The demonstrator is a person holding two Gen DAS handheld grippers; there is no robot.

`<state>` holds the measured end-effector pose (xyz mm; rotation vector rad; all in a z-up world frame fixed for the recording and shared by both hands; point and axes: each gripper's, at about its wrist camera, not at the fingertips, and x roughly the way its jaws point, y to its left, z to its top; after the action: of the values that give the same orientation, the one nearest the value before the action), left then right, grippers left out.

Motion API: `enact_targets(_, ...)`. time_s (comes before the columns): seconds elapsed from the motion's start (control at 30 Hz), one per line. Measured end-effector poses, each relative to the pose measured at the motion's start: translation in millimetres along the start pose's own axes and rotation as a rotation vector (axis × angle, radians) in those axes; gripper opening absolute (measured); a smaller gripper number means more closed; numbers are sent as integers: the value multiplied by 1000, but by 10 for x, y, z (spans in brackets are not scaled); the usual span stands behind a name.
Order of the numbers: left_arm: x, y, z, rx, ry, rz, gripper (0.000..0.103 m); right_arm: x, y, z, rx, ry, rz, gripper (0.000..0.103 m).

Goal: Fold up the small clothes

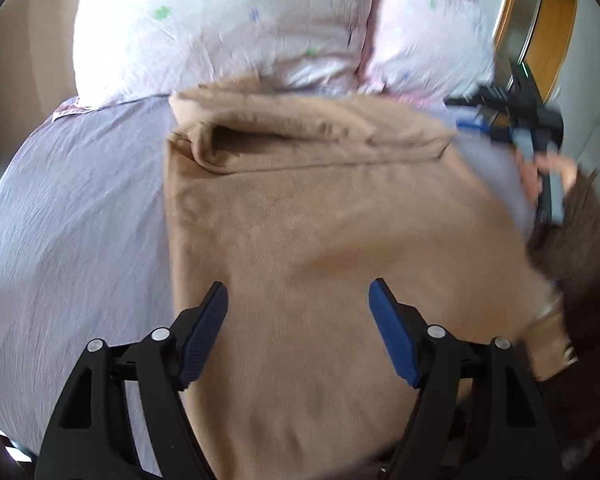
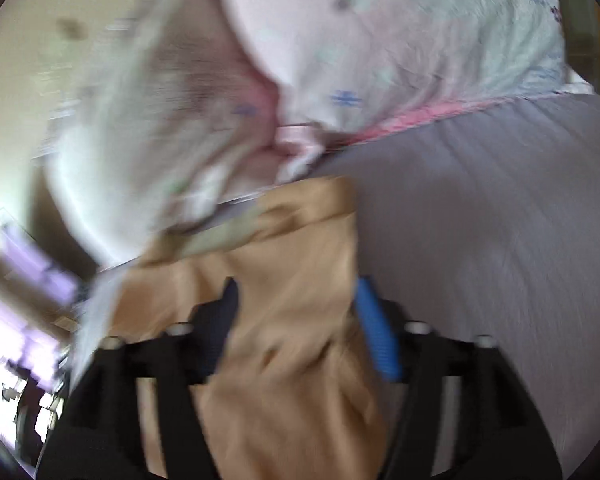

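A tan fleece garment (image 1: 320, 240) lies spread on the lilac bed sheet (image 1: 80, 208), its far end folded back into a thick band. My left gripper (image 1: 298, 300) is open and hovers over the garment's near part, empty. In the left wrist view the right gripper (image 1: 536, 148) shows at the garment's far right edge, held by a hand. In the blurred right wrist view the right gripper (image 2: 296, 304) has its jaws apart with tan cloth (image 2: 300, 340) bunched between them; a grip cannot be told.
White and pink flowered pillows (image 1: 228, 28) lie at the head of the bed, just beyond the garment. A dark brown fuzzy cloth (image 1: 576, 264) lies at the right. A wooden frame (image 1: 552, 24) stands at the back right.
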<state>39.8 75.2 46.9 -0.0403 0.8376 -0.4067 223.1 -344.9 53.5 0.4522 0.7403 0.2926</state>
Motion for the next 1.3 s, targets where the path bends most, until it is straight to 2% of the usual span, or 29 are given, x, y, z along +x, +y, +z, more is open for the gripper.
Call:
enact_targets(0.07, -283, 83, -157, -23, -51, -49, 95, -287, 65, -274, -41, 7, 119, 71)
enact_targets(0.13, -471, 154, -323, -35, -64, -124, 95, -649, 6, -673, -78, 62, 277, 74)
enact_targets(0.2, -634, 251, -582, -65, -57, -193, 95, -927, -75, -1064, -108, 105, 359, 80)
enact_targets(0.27, -687, 320, -766, -99, -40, -204, 95, -1186, -192, -1461, -132, 157, 377, 81)
enact_targets(0.33, -676, 415, -972, -159, -17, -196, 95, -1332, -374, -1768, -116, 211, 339, 81)
enact_targets(0.4, -617, 493, -1128, -217, 8, -192, 95, -1363, -536, -1990, -78, 256, 299, 81)
enact_targets(0.5, -506, 514, -1211, -247, 25, -210, 95, -1200, -779, -2189, 3, 302, 283, 81)
enact_targets(0.63, -352, 502, -1227, -266, 55, -209, 95, -956, -880, -2295, 49, 326, 353, 81)
enact_targets(0.73, -245, 547, -1239, -325, 68, -254, 81, -815, -826, -2354, 38, 351, 397, 79)
enact_targets(0.77, -199, 566, -1225, -346, 74, -274, 73, -771, -801, -2367, 37, 357, 418, 71)
enact_targets(0.8, -155, 579, -1215, -371, 82, -299, 59, -744, -778, -2385, 34, 361, 442, 55)
enact_targets(0.83, -123, 589, -1213, -392, 91, -324, 51, -747, -765, -2406, 33, 365, 460, 45)
enact_targets(0.87, -96, 600, -1216, -416, 100, -352, 32, -731, -736, -2406, 28, 370, 475, 25)
enact_targets(0.9, -71, 630, -1226, -458, 112, -384, 13, -742, -713, -2415, 14, 370, 480, 12)
enact_targets(0.93, -64, 664, -1235, -496, 117, -413, 6, -770, -702, -2420, 5, 365, 484, 9)
enact_targets(1.03, -198, 744, -1211, -564, 88, -465, 4, -932, -606, -2322, -22, 312, 516, 6)
enact_targets(1.13, -456, 742, -974, -529, 21, -453, 4, -1143, -452, -2044, -67, 209, 569, 6)
enact_targets(1.27, -620, 796, -322, -451, -78, -416, 4, -1210, -174, -1431, -132, 67, 602, 6)
enact_targets(1.3, -578, 834, -56, -439, -105, -393, 4, -1166, -96, -1196, -139, 21, 594, 6)
